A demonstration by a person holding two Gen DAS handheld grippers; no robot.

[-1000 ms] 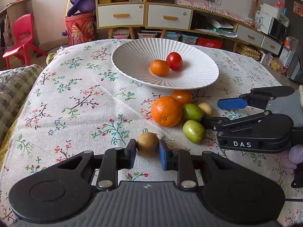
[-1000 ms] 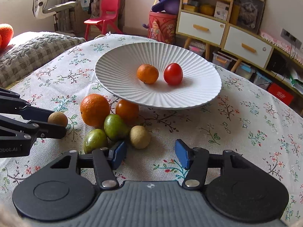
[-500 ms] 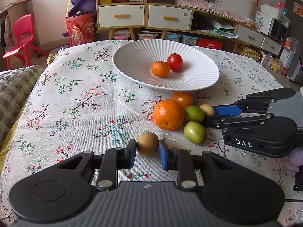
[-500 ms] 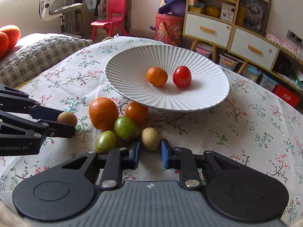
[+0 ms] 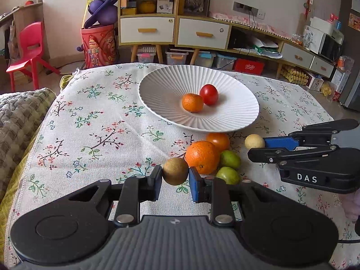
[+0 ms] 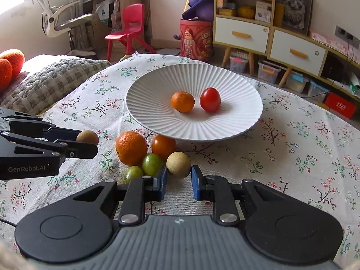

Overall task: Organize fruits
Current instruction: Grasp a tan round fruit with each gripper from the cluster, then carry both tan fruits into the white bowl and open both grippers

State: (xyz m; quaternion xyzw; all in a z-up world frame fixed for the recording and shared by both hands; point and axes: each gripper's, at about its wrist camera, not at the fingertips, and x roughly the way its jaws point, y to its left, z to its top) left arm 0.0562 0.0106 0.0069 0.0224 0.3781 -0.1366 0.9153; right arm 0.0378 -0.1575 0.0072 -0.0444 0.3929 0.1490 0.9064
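The left gripper (image 5: 175, 177) is clamped on a brown round fruit (image 5: 175, 174), its pads pressing both sides, and the right gripper (image 6: 178, 178) is clamped on a pale yellow round fruit (image 6: 178, 165); both fruits appear lifted just off the floral tablecloth (image 5: 94, 132). Between the two grippers lies the rest of the pile: a large orange (image 5: 202, 157), an orange-red tomato (image 5: 218, 141) tucked under the near rim of the ribbed white plate (image 5: 162, 90), and two green fruits (image 5: 229, 159) touching each other. On the plate a small mandarin (image 5: 192, 102) and a red tomato (image 5: 209, 94) sit side by side near the middle, with bare plate all around them. To the left of the pile the cloth is open out to its stitched edge, where a knitted grey blanket (image 5: 20, 114) lies beside the table. White lettering on the side of the right gripper reads "DAS"; on the side of the left gripper, in the right wrist view, it reads "GenRobot.AI".
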